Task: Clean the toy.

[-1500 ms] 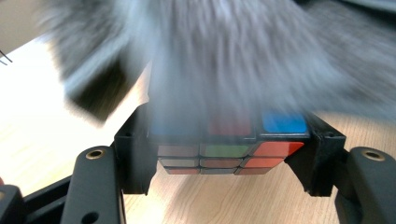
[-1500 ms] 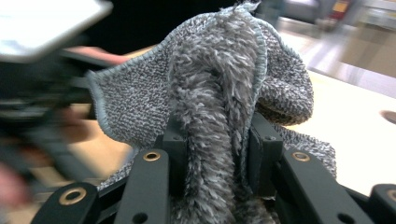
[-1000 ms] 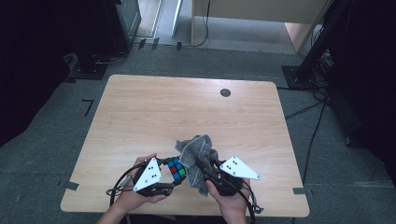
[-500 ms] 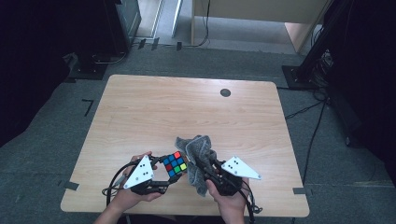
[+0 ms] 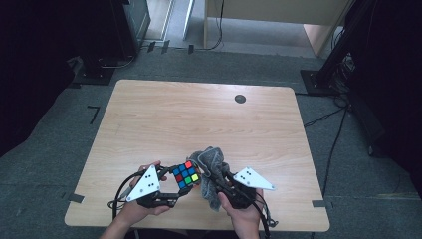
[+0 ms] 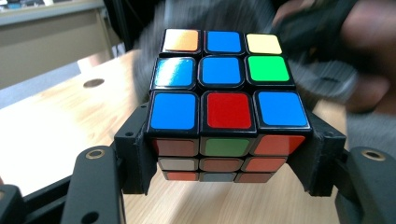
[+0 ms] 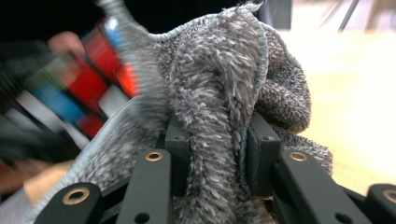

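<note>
Left tool [image 5: 175, 191] clamps the cube [image 5: 185, 174] low centre of frame, just above the bench [image 5: 209, 119]; right tool [image 5: 219, 185] pinches the cloth [image 5: 211, 164] against it. Risk: wiping pressure could twist a layer or push the cube out of its shallow grip

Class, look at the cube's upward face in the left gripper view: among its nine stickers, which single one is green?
On the multicoloured plastic puzzle cube, the green sticker is the right-hand square of the middle row, below the yellow sticker.
</note>
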Demonstrator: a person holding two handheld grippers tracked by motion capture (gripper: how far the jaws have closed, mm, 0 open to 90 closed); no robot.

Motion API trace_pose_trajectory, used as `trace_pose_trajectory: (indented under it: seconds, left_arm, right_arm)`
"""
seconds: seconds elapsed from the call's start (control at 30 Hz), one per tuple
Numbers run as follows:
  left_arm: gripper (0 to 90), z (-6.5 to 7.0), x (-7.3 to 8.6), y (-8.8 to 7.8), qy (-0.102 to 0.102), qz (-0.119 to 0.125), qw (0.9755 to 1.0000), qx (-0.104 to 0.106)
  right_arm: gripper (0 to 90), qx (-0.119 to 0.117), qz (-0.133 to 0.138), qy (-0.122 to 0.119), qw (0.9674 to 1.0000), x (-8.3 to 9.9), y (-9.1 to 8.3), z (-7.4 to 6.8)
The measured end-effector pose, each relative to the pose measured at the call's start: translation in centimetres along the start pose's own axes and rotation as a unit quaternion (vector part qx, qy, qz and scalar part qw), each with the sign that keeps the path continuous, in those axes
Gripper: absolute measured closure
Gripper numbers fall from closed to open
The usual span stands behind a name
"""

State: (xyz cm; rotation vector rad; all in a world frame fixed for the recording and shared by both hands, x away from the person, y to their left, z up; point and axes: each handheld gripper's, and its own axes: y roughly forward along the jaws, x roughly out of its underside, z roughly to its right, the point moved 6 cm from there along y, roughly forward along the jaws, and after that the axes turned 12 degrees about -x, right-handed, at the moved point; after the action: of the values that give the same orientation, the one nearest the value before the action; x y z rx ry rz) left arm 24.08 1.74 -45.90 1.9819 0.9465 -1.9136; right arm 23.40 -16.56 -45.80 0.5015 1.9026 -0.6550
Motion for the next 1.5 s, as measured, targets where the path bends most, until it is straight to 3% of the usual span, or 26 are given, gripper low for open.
trace_pose_trajectory:
  seconds: [0.07, 0.17, 0.2, 0.27, 0.3, 0.33, 0.37, 0.4, 0.5, 0.53, 0.6, 0.67, 0.77, 0.87, 0.9, 1.0, 1.03, 1.07, 1.1, 1.17, 1.27, 1.33, 1.37, 1.4, 1.43, 1.5]
  left_arm:
    - [34.1, 0.1, 0.5, 0.4, 0.004, -0.012, 0.9999, -0.003]
    - [34.1, 0.4, 0.4, 0.5, 0.006, -0.008, 0.9999, 0.001]
    - [34.1, 0.5, 0.3, 0.4, 0.006, -0.006, 1.0, 0.002]
    - [34.1, 0.5, 0.3, 0.4, 0.013, -0.011, 0.9998, -0.005]
    - [34.1, 0.3, 0.4, 0.2, 0.007, -0.009, 0.9999, -0.005]
    - [34.1, 0.3, 0.4, 0.2, 0.007, -0.009, 0.9999, -0.005]
    - [34.0, 0.0, 0.4, 0.2, -0.002, -0.007, 1.0, -0.003]
    - [34.0, -0.3, 0.2, 0.0, -0.012, 0.0, 0.9999, -0.001]
    - [34.1, -0.5, 0.1, -0.1, -0.019, 0.007, 0.9998, -0.002]
    - [34.1, -0.6, 0.2, -0.1, -0.017, 0.004, 0.9998, -0.004]
    - [34.1, -0.6, 0.4, 0.0, -0.006, -0.003, 0.9999, -0.008]
    - [34.1, -0.4, 0.7, 0.2, -0.006, -0.008, 0.9999, -0.004]
    - [34.1, 0.1, 0.5, 0.4, -0.003, -0.006, 1.0, 0.001]
    - [34.0, 0.1, 0.6, 0.3, 0.005, -0.012, 0.9999, -0.005]
    - [34.0, -0.1, 0.6, 0.2, 0.0, -0.01, 0.9999, -0.004]
    - [34.0, -1.0, -0.1, -0.4, -0.038, 0.016, 0.9992, -0.001]
    - [34.0, -1.2, -0.3, -0.5, -0.049, 0.026, 0.9985, 0.001]
    - [34.1, -1.6, -0.7, -0.9, -0.072, 0.042, 0.9965, 0.003]
    - [34.1, -1.6, -0.7, -0.9, -0.072, 0.042, 0.9965, 0.003]
    - [34.1, -2.0, -0.9, -1.2, -0.097, 0.052, 0.9939, 0.01]
    - [34.1, -2.2, -0.8, -1.2, -0.114, 0.055, 0.9918, 0.02]
    - [34.1, -2.1, -0.8, -1.2, -0.117, 0.057, 0.9911, 0.026]
    - [34.1, -2.1, -0.9, -1.2, -0.12, 0.059, 0.9907, 0.028]
    - [34.1, -2.2, -1.0, -1.2, -0.122, 0.06, 0.9904, 0.027]
    - [34.1, -2.2, -1.0, -1.3, -0.121, 0.059, 0.9905, 0.026]
    - [34.1, -2.2, -1.0, -1.2, -0.12, 0.058, 0.9908, 0.023]
  right_arm:
    - [67.8, -0.006, 0.032, -0.011, 0.9994, -1.0, -0.6, -0.8]
    - [67.6, -0.019, 0.037, -0.027, 0.9988, -1.4, -0.7, -1.7]
    - [67.6, -0.027, 0.025, -0.039, 0.9986, -1.1, -0.2, -2.3]
    - [67.8, -0.02, 0.028, -0.04, 0.9986, -1.0, -0.1, -2.2]
    - [68.0, -0.02, 0.018, -0.019, 0.9995, -0.3, 0.3, -1.7]
    - [68.0, -0.02, 0.018, -0.019, 0.9995, -0.3, 0.3, -1.7]
    - [68.1, -0.011, -0.019, -0.003, 0.9998, 0.8, 0.9, -1.0]
    - [68.1, -0.009, -0.029, 0.002, 0.9995, 1.1, 1.0, -0.7]
    - [68.1, -0.007, -0.042, 0.013, 0.999, 1.7, 1.2, 0.0]
    - [68.1, -0.005, -0.038, 0.014, 0.9992, 1.6, 1.1, 0.0]
    - [68.3, 0.004, -0.001, 0.004, 1.0, 0.5, 0.3, -0.1]
    - [68.3, -0.004, 0.039, -0.021, 0.999, -0.9, -0.6, -1.2]
    - [68.7, -0.021, 0.023, -0.035, 0.9989, -0.5, 0.0, -2.1]
    - [70.1, -0.013, 0.022, -0.029, 0.9992, 0.0, 0.4, -1.9]
    - [70.3, -0.017, -0.008, -0.017, 0.9997, 0.8, 0.8, -1.4]
    - [70.2, -0.01, -0.03, -0.013, 0.9994, 1.5, 1.1, -0.7]
    - [70.2, -0.01, -0.03, -0.013, 0.9994, 1.5, 1.1, -0.7]
    - [70.2, -0.009, -0.026, 0.01, 0.9996, 1.8, 1.2, -0.3]
    - [70.2, -0.015, -0.024, 0.018, 0.9994, 1.9, 1.3, -0.3]
    - [70.3, -0.037, -0.019, 0.02, 0.9989, 2.1, 1.6, -0.7]
    - [71.2, -0.075, -0.005, -0.008, 0.9972, 1.8, 1.9, -2.2]
    - [71.7, -0.075, -0.009, -0.036, 0.9965, 1.9, 2.2, -3.1]
    - [71.7, -0.075, -0.009, -0.036, 0.9965, 1.9, 2.2, -3.1]
    - [71.8, -0.079, -0.013, -0.046, 0.9957, 2.0, 2.4, -3.4]
    - [71.7, -0.105, -0.031, -0.058, 0.9923, 2.6, 2.9, -4.1]
    - [71.6, -0.111, -0.039, -0.062, 0.9911, 2.9, 3.1, -4.4]
